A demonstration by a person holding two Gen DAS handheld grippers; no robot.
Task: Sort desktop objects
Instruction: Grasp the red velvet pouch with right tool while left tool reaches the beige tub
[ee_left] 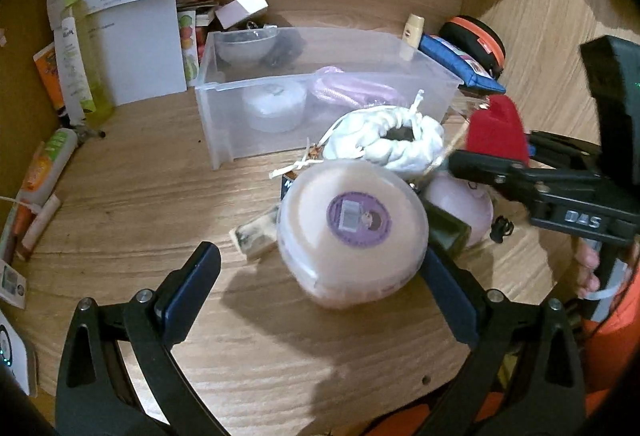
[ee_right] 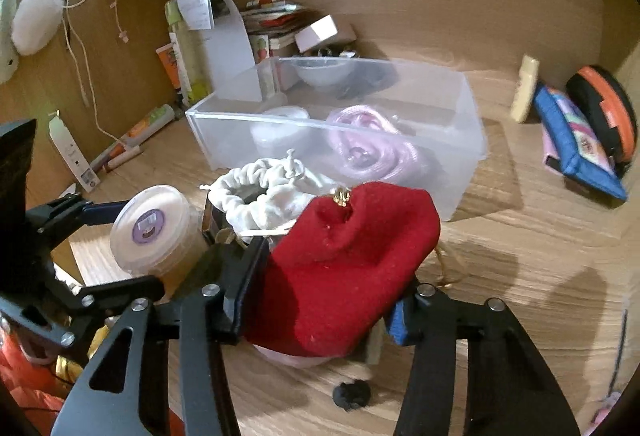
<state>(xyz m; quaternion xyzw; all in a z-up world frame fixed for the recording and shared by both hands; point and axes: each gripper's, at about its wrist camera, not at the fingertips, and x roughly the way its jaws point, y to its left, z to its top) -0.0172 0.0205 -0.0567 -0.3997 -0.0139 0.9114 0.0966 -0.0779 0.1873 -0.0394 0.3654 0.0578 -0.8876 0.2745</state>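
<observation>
One clear bin [ee_right: 460,164], pink cord [ee_right: 372,148] inside

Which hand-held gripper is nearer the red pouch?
Right. The right hand-held gripper has the red pouch between its fingers; the left hand-held gripper straddles the round tub beside it.

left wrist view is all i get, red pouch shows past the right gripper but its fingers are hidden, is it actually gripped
Observer: Yes. In the right wrist view the right gripper has a pad pressed against each side of the red pouch.
Operator: anything on the pouch i can't see from here
Observer: A small gold-coloured trinket sits at its gathered top, on the side facing away from your camera.
</observation>
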